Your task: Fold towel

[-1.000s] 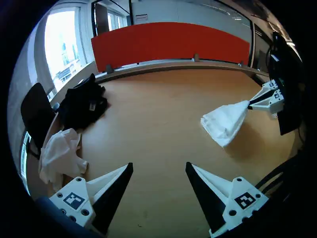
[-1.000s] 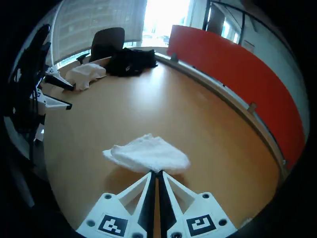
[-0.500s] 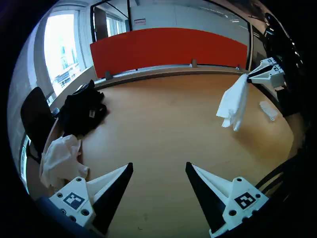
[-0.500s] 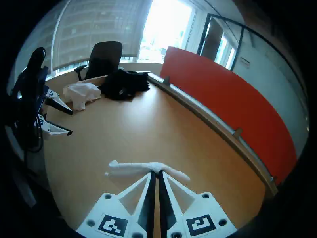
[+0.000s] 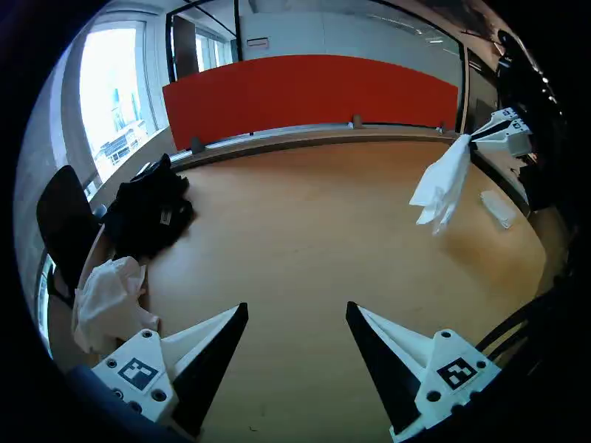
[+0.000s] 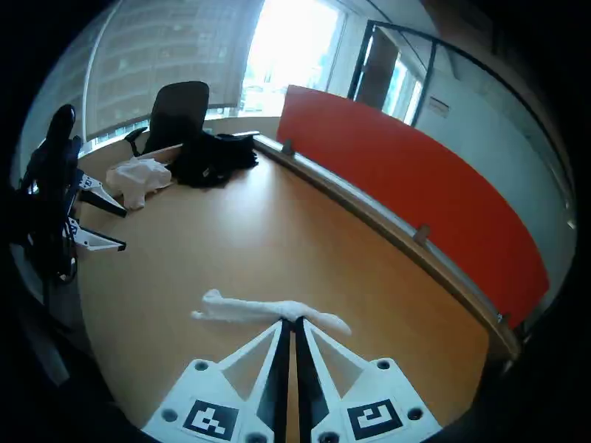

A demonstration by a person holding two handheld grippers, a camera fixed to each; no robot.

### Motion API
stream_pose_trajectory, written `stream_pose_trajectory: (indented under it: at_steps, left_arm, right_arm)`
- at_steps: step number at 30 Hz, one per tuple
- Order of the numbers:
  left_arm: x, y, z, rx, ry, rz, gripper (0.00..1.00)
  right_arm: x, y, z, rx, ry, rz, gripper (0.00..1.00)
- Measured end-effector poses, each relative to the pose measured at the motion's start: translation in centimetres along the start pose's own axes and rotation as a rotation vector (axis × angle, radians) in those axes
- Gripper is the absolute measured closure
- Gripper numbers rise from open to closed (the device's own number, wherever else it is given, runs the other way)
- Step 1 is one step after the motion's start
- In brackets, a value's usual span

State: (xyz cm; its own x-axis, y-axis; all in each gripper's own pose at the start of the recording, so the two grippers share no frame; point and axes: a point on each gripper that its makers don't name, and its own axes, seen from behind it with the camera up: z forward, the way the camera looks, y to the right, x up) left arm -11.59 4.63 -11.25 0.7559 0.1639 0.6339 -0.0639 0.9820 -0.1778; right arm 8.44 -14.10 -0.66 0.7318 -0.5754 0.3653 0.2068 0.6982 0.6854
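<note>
A white towel point(image 5: 443, 181) hangs in the air above the wooden table point(image 5: 295, 221), pinched at one corner by my right gripper point(image 5: 470, 136) at the far right of the left gripper view. In the right gripper view the towel point(image 6: 266, 310) stretches sideways just past my right gripper point(image 6: 291, 323), which is shut on its edge. My left gripper point(image 5: 295, 317) hovers low over the near table edge, open, with nothing between its fingers. It also appears small at the left of the right gripper view as the left gripper point(image 6: 100, 221).
A crumpled white cloth point(image 5: 111, 303) lies at the table's left edge beside a black bag or jacket point(image 5: 148, 210). A black office chair point(image 5: 63, 221) stands behind them. A red divider panel point(image 5: 310, 92) runs along the far edge. A small white item point(image 5: 499, 209) lies at the right.
My right gripper has lifted the towel off the table, so it now hangs free and has drifted slightly farther right and up. My left gripper has stayed open and nearly still.
</note>
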Motion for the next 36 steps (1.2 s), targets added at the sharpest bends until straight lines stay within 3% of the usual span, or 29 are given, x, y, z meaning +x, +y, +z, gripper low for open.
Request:
stream_pose_trajectory:
  at_steps: [36]
  left_arm:
    - [0.7, 0.9, 0.6, 0.053, -0.038, 0.008, 0.01]
  right_arm:
    - [-13.9, 20.6, -6.9, -0.189, -0.175, 0.087, 0.95]
